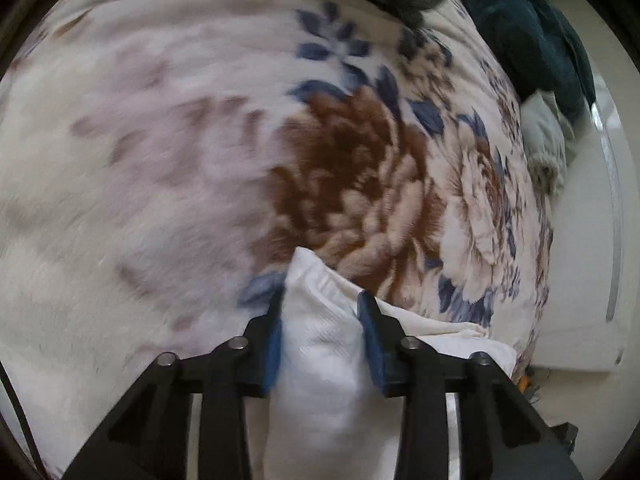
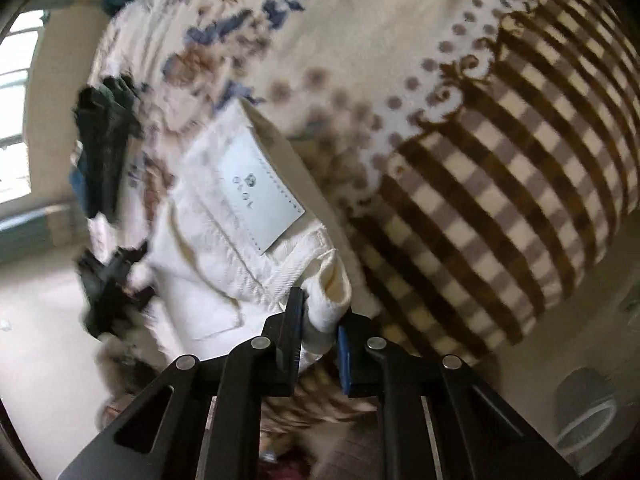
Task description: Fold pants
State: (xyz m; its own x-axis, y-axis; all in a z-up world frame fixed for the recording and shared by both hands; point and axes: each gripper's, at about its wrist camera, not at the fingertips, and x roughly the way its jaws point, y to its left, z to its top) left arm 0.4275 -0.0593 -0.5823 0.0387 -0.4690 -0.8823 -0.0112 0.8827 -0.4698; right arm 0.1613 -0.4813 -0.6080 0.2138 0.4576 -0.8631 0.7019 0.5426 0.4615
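With the left gripper clamped on a thick fold of the white pants and the right gripper pinching the waistband corner, lying on the floral blanket, carry both toward twelve o'clock evenly, keeping the cloth taut.

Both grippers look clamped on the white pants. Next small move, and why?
Probably lift both ends together and carry them over the floral blanket to spread the garment flat. The left gripper pinches a bunched fold of the white pants; the right gripper pinches the waistband corner near the label patch. The fabric is still crumpled, not laid out.
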